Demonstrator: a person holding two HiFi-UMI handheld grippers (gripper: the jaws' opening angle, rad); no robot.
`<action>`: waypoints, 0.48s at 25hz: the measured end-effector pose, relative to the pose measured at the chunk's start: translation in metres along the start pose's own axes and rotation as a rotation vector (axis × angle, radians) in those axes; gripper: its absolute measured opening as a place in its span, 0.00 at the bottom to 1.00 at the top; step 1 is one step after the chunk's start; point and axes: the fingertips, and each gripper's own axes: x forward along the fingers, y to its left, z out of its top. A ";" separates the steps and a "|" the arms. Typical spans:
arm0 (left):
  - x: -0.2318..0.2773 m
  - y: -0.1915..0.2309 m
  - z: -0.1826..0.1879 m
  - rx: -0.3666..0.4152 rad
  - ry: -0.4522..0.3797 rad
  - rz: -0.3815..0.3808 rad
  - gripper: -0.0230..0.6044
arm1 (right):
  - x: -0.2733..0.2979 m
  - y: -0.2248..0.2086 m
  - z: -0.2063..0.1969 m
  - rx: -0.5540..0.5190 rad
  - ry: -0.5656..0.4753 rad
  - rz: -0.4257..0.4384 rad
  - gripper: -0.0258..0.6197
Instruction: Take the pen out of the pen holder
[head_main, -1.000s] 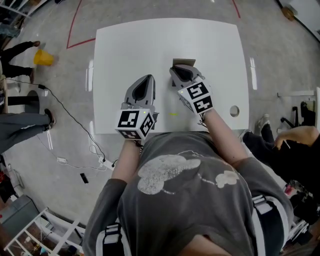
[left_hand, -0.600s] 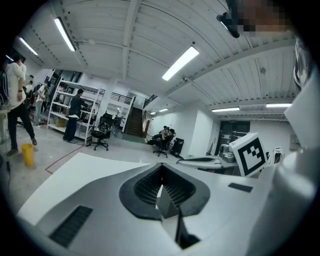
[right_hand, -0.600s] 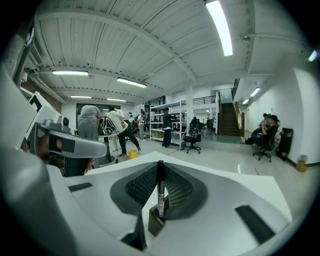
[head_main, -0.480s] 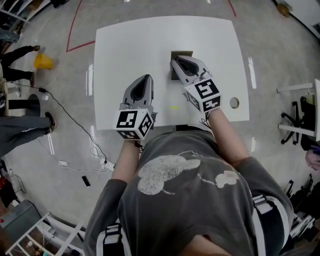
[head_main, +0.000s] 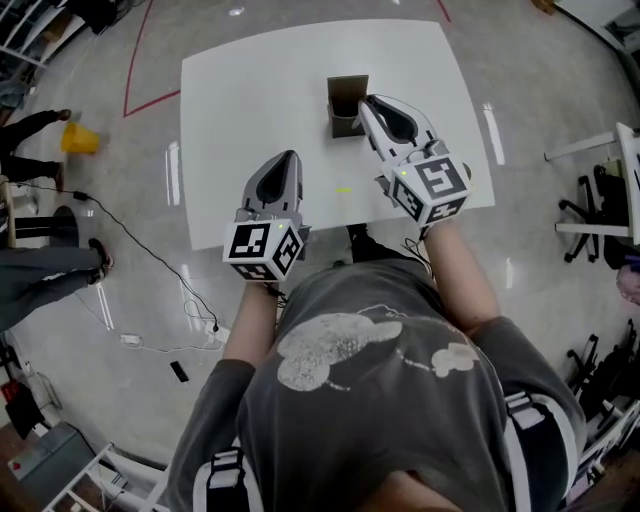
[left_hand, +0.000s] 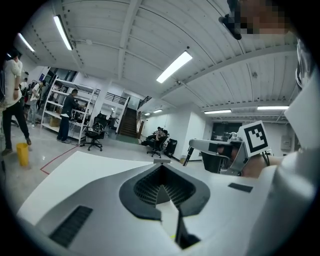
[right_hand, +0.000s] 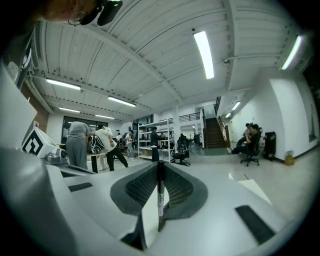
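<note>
Right gripper (right_hand: 160, 167) jaws pinch pen (right_hand: 160, 200), pen upright between them. Pen looks out of pen holder (head_main: 345, 100); holder sits on bench (head_main: 250, 90), just beside right jaws. Left gripper (head_main: 284, 160) jaws closed together, nothing inside. Job looks nearly done

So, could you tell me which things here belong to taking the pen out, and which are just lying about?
Job: pen, clamped in the right gripper; pen holder; white table.
Lying about: yellow speck on the table; yellow object on the floor; left gripper, holding nothing.
</note>
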 end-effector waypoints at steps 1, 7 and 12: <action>-0.003 -0.003 -0.002 -0.003 0.003 -0.008 0.05 | -0.008 0.001 -0.004 0.006 0.007 -0.010 0.11; -0.017 -0.028 -0.017 -0.026 0.019 -0.071 0.05 | -0.060 0.010 -0.034 0.040 0.076 -0.066 0.11; -0.029 -0.047 -0.028 -0.034 0.032 -0.098 0.05 | -0.092 0.014 -0.046 0.047 0.114 -0.091 0.11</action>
